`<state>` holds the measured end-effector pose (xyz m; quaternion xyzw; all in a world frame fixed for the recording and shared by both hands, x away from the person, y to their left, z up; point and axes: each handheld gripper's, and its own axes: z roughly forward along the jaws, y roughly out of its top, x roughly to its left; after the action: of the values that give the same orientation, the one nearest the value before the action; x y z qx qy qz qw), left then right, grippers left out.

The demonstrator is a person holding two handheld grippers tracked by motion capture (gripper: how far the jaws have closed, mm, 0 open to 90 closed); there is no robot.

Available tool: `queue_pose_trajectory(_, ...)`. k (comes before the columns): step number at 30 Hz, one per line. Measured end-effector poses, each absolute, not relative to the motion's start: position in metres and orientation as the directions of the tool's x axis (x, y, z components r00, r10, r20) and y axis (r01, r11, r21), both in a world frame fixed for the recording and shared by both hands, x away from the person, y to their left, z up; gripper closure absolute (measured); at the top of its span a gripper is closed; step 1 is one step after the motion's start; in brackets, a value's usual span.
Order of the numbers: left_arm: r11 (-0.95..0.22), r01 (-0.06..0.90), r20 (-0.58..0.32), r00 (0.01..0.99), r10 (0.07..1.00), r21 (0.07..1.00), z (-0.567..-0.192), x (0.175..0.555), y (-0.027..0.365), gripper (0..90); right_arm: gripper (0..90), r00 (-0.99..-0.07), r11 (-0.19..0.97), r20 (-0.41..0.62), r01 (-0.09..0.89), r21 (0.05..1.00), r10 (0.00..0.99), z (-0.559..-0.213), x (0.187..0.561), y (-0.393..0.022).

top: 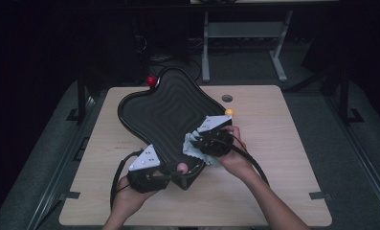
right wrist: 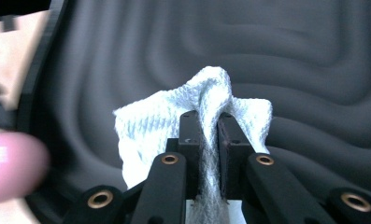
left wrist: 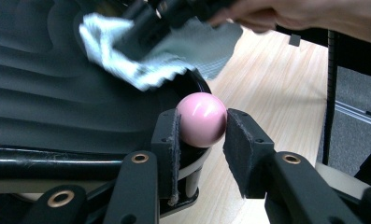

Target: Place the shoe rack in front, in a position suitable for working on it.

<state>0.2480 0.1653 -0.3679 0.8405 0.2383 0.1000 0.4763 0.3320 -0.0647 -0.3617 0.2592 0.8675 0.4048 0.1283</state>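
Your right gripper (right wrist: 206,122) is clamped on a white cloth (right wrist: 150,126), pressed to the black ridged tray (top: 154,112) at its near-right edge. Your left gripper (left wrist: 202,135) pinches the tray's pink ball knob (left wrist: 202,119) at the near corner. Unwiped tray runs away & left of the cloth, toward the red knob (top: 151,81).

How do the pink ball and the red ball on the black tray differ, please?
The pink ball sits at the near corner of the black tray, between the left claw's jaws; the red ball sits at the far corner, untouched. The pink ball is pale and glossy, the red one deep red. Both are round knobs on the rim.
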Motion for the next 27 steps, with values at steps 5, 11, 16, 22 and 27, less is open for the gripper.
queue_pose_trajectory(5,-0.431,0.302,-0.056,0.866,0.497,0.85,-0.368,0.248,0.164,64.4,81.9,-0.883,0.527,0.064,0.334,0.781,0.465,-0.366,0.315,-0.051)
queue_pose_trajectory(11,-0.437,0.298,-0.053,0.87,0.49,0.849,-0.369,0.249,0.162,67.7,81.0,-0.853,0.512,0.029,0.34,0.789,0.521,-0.367,0.321,-0.065)
queue_pose_trajectory(16,-0.438,0.296,-0.05,0.87,0.491,0.849,-0.369,0.249,0.161,65.4,77.3,-0.856,0.507,0.056,0.356,0.785,0.513,-0.369,0.319,-0.066)
queue_pose_trajectory(22,-0.437,0.296,-0.049,0.869,0.493,0.849,-0.369,0.249,0.159,65.1,61.0,-0.879,0.512,0.053,0.324,0.795,0.474,-0.362,0.317,-0.068)
queue_pose_trajectory(27,-0.441,0.292,-0.043,0.869,0.493,0.848,-0.368,0.249,0.159,64.7,53.0,-0.88,0.517,0.086,0.351,0.781,0.466,-0.368,0.318,-0.063)
